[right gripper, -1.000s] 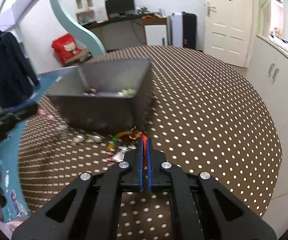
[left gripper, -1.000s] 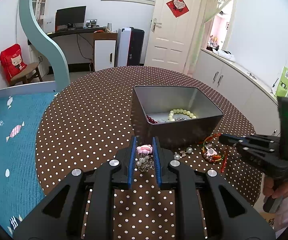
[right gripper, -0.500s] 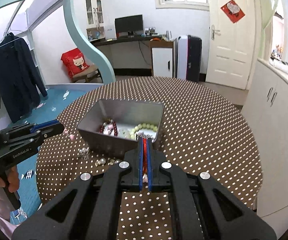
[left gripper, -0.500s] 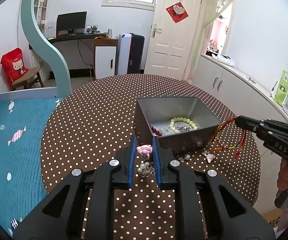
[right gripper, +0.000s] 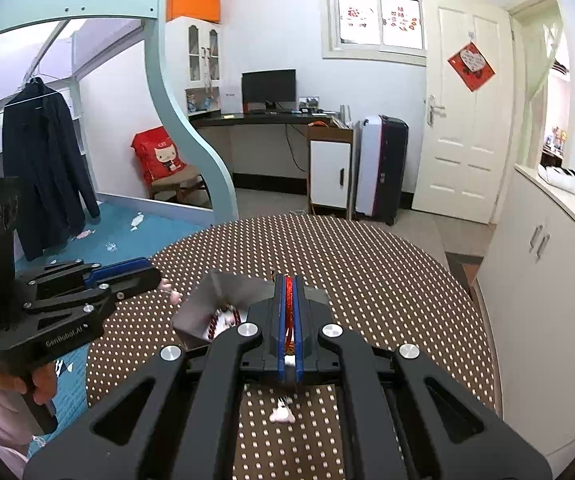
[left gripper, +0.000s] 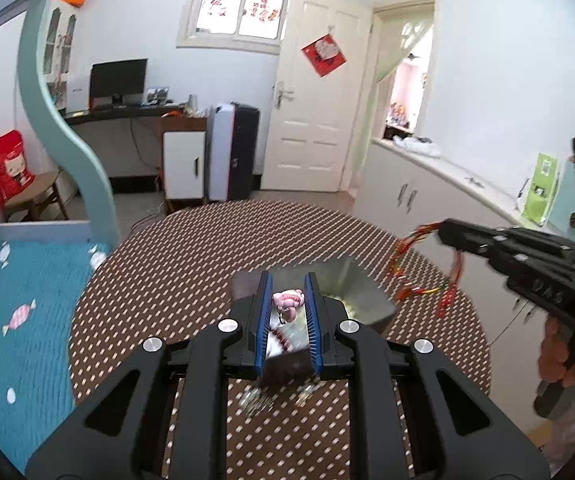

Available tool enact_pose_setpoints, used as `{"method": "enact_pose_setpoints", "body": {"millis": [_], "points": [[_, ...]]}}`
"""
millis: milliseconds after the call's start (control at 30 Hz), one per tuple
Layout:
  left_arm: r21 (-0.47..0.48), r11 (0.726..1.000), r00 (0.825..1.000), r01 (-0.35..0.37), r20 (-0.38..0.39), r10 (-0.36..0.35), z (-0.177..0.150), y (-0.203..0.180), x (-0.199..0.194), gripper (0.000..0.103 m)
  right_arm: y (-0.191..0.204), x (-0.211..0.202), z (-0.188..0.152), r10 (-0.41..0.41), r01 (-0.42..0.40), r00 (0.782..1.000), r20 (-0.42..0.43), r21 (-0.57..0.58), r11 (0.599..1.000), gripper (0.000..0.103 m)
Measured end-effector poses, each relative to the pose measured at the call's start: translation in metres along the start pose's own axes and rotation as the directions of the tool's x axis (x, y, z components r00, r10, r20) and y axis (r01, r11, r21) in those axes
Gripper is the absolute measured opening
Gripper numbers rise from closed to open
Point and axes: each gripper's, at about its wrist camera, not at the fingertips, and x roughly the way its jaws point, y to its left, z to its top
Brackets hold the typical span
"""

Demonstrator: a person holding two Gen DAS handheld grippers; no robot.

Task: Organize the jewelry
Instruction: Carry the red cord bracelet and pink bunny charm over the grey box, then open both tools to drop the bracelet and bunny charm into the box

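Jewelry hung from both grippers above the metal tin [left gripper: 361, 300]: my left fingers [left gripper: 264, 312] pinched a pink charm [left gripper: 287, 299], my right fingers [right gripper: 296, 320] pressed together on a red cord bracelet [right gripper: 288, 300]. Next, I judged, each needed releasing over the tin. Motion blur and my fingers hid most of its contents.

A matt grey metal tin [left gripper: 361, 300] sits on a polka-dot cloth-covered counter [left gripper: 175, 280]; matt black plastic hand-held gripper [left gripper: 287, 300], blue ribbed pads.
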Motion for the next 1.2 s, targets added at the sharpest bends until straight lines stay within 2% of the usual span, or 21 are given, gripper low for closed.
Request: {"method": "enact_pose_setpoints", "body": {"millis": [200, 433, 567, 667, 700, 733, 767, 800, 1067, 1200], "points": [[0.008, 1.0, 1.0, 0.019, -0.003, -0.019, 0.011, -0.006, 0.017, 0.016, 0.001, 0.024, 0.006, 0.008, -0.008, 1.0, -0.012, 0.01, 1.0, 0.002], [-0.01, 1.0, 0.998, 0.03, -0.059, -0.03, 0.009, -0.001, 0.047, 0.016, -0.003, 0.06, -0.004, 0.066, -0.061, 0.993, -0.097, 0.049, 0.997, 0.002], [-0.032, 0.999, 0.996, 0.043, -0.075, -0.045, 0.008, 0.004, 0.059, 0.016, -0.002, 0.067, -0.005, 0.083, -0.078, 0.99, -0.112, 0.049, 0.996, 0.003], [-0.039, 0.998, 0.995, 0.041, -0.088, -0.044, 0.007, 0.008, 0.066, 0.017, -0.001, 0.068, -0.005, 0.087, -0.082, 0.99, -0.111, 0.05, 0.995, 0.007], [-0.044, 0.998, 0.995, 0.034, -0.09, -0.038, 0.007, 0.009, 0.067, 0.017, -0.003, 0.069, -0.004, 0.072, -0.065, 0.991, -0.112, 0.058, 0.996, 0.019], [-0.048, 0.998, 0.995, 0.026, -0.096, -0.03, 0.007, 0.01, 0.068, 0.027, -0.005, 0.069, -0.004, 0.058, -0.051, 0.992, -0.112, 0.067, 0.996, 0.037], [-0.052, 0.998, 0.995, 0.019, -0.099, -0.024, 0.007, 0.01, 0.069, 0.039, -0.007, 0.068, -0.005, 0.043, -0.035, 0.993, -0.112, 0.076, 0.996, 0.044], [-0.054, 0.998, 0.995, 0.016, -0.098, -0.022, 0.006, 0.01, 0.07, 0.039, -0.01, 0.068, -0.006, 0.027, -0.017, 0.993, -0.113, 0.085, 0.996, 0.047], [-0.052, 0.999, 0.993, 0.006, -0.115, -0.012, 0.0, 0.015, 0.067, 0.04, -0.014, 0.064, -0.011, 0.002, 0.013, 0.99, -0.14, 0.11, 0.994, 0.051], [-0.055, 0.998, 0.994, 0.001, -0.108, -0.007, -0.005, 0.015, 0.056, 0.044, -0.014, 0.056, -0.013, -0.007, 0.022, 0.99, -0.138, 0.107, 0.994, 0.061]]}}
